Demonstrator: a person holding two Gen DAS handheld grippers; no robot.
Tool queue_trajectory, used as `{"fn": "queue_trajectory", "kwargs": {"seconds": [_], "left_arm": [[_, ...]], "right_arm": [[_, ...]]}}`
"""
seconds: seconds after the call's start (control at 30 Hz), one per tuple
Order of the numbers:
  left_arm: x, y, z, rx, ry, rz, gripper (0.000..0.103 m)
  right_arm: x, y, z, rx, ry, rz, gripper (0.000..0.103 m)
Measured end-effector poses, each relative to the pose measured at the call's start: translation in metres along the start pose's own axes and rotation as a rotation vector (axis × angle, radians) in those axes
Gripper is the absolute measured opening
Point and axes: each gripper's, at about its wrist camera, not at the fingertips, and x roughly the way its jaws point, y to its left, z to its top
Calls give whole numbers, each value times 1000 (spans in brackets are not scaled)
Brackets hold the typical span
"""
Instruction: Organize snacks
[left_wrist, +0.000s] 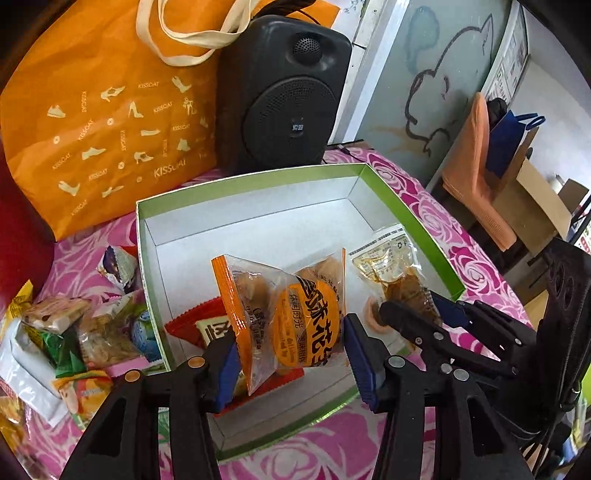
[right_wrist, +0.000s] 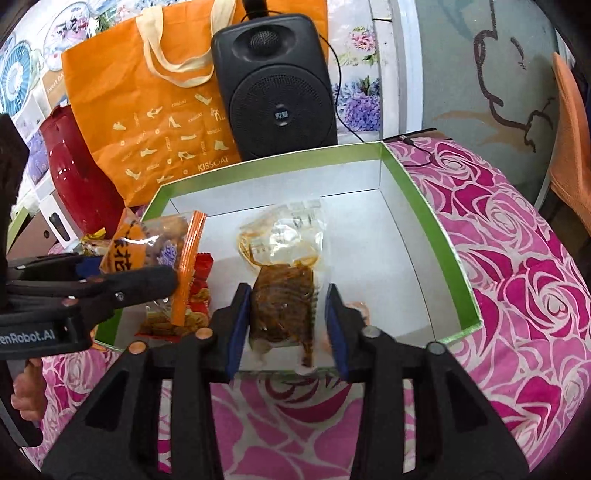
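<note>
Snacks over the green-rimmed box (left_wrist: 406, 206): left tool (left_wrist: 291, 354) grips an orange pastry packet (left_wrist: 291, 314); at its 3 o'clock, right tool (right_wrist: 284, 325) clamps a clear brown-snack pouch (right_wrist: 284, 295).

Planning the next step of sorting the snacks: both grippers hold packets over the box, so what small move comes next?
Probably open the left gripper: its orange packet already hangs over the green-rimmed box, above the red packet, so it should drop in.

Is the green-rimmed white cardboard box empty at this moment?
No. The green-rimmed white cardboard box already has a red snack packet lying on its floor; most of the floor is bare.
</note>
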Motion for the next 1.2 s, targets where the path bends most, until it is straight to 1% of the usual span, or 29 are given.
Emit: {"fn": "queue_trajectory", "kwargs": {"seconds": [0.03, 0.07, 0.1, 0.13, 0.17, 0.23, 0.27, 0.3, 0.4, 0.53, 0.67, 0.77, 0.8, 0.9, 1.03, 1.13, 1.2], "left_arm": [[0, 1, 0, 0, -12, 11, 65], [-2, 3, 0, -5, -22, 18, 72], [-5, 6, 0, -19, -33, 29, 87], [-9, 9, 0, -36, -51, 43, 90], [-15, 13, 0, -49, -81, 55, 91], [-18, 17, 1, -52, -93, 75, 91], [-20, 19, 1, -54, -91, 90, 91], [-21, 21, 1, -58, -91, 97, 91], [-27, 24, -3, -71, -95, 93, 91], [-41, 24, -11, -64, -100, 106, 91], [-64, 26, -21, -75, -113, 119, 91], [-82, 32, -32, -94, -117, 172, 91], [-90, 35, -37, -101, -119, 189, 91], [-110, 46, -59, -136, -137, 203, 91], [-126, 72, -94, -204, -115, 267, 91], [-133, 92, -122, -259, -98, 278, 91], [-139, 110, -144, -314, -90, 292, 91]], "right_arm": [[1, 1, -1, -13, -2, -4, 58], [0, 2, -2, -30, -14, -20, 82], [-1, 3, -3, -41, -26, -34, 91], [-4, 3, -4, -47, -43, -43, 94], [-6, 2, -4, -48, -55, -41, 94], [-8, 0, -3, -39, -57, -39, 96], [-9, 0, -3, -36, -55, -42, 101], [-9, 1, -4, -35, -49, -46, 102], [-13, 5, -5, -35, -36, -45, 102], [-27, 18, -4, -55, -42, -29, 102], [-44, 34, -3, -79, -51, -14, 102], [-56, 46, -5, -84, -49, 11, 102], [-59, 50, -7, -86, -47, 20, 102], [-67, 62, -12, -94, -39, 60, 102], [-72, 83, -24, -105, -18, 139, 102], [-72, 98, -33, -104, -17, 184, 102], [-71, 105, -38, -94, -22, 203, 102]]}}
